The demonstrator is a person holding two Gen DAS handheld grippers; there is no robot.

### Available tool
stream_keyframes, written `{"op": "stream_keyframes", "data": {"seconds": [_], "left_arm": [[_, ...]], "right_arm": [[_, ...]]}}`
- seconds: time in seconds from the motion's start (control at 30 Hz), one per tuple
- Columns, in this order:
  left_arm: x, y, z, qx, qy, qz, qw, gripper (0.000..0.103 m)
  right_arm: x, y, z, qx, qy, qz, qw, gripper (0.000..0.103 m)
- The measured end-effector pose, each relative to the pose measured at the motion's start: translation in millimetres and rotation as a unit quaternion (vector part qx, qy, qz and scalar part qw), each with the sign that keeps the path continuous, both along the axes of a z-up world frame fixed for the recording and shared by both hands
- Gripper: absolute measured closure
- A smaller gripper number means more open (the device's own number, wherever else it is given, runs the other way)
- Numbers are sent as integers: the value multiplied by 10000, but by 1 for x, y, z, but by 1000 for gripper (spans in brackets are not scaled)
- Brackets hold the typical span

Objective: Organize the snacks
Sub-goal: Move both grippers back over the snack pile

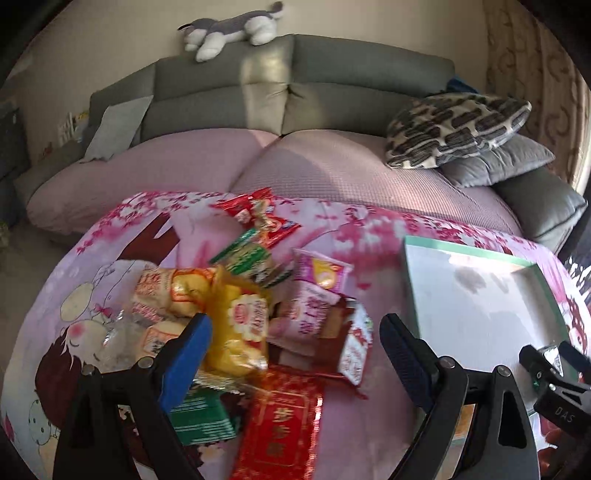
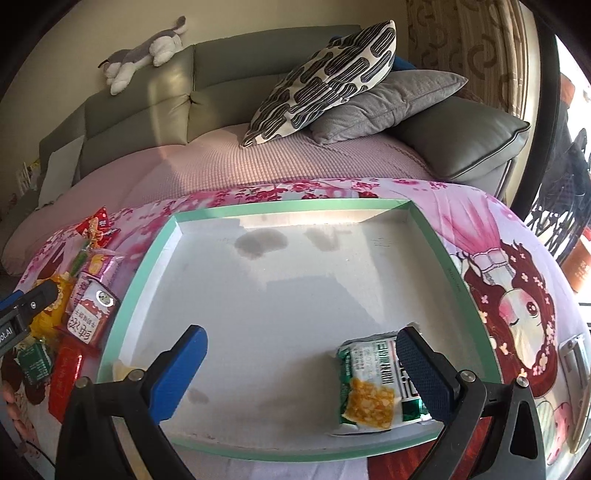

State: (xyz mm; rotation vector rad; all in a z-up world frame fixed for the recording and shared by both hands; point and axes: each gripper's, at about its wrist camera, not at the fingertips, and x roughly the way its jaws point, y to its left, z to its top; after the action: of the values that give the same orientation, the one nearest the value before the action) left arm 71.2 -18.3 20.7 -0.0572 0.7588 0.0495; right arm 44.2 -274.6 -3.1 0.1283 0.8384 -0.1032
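A pile of snack packets (image 1: 251,306) lies on the pink cartoon cloth, with a yellow packet (image 1: 240,332), a red packet (image 1: 280,421), a pink one (image 1: 314,291) and a green one (image 1: 201,417). My left gripper (image 1: 295,354) is open above the pile, its left finger touching the yellow packet. A shallow green-rimmed tray (image 2: 155,258) sits to the right; it also shows in the left wrist view (image 1: 410,266). My right gripper (image 2: 299,373) is open over the tray. One green and white snack packet (image 2: 373,387) lies in the tray by its right finger.
A grey sofa (image 1: 295,85) with a pink cover stands behind the table, with a patterned cushion (image 2: 325,77), grey cushions and a plush dog (image 1: 229,29). The right gripper shows at the left wrist view's right edge (image 1: 554,380). Curtains hang at the right.
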Motion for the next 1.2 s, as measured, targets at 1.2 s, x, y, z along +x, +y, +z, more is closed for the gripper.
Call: {"op": "stream_keyframes", "data": {"seconds": [1.2], "left_arm": [[-34, 131, -36, -841, 1300, 1156, 9811, 11]], "right_arm": [[1, 217, -26, 144, 766, 2201, 9724, 0]]}}
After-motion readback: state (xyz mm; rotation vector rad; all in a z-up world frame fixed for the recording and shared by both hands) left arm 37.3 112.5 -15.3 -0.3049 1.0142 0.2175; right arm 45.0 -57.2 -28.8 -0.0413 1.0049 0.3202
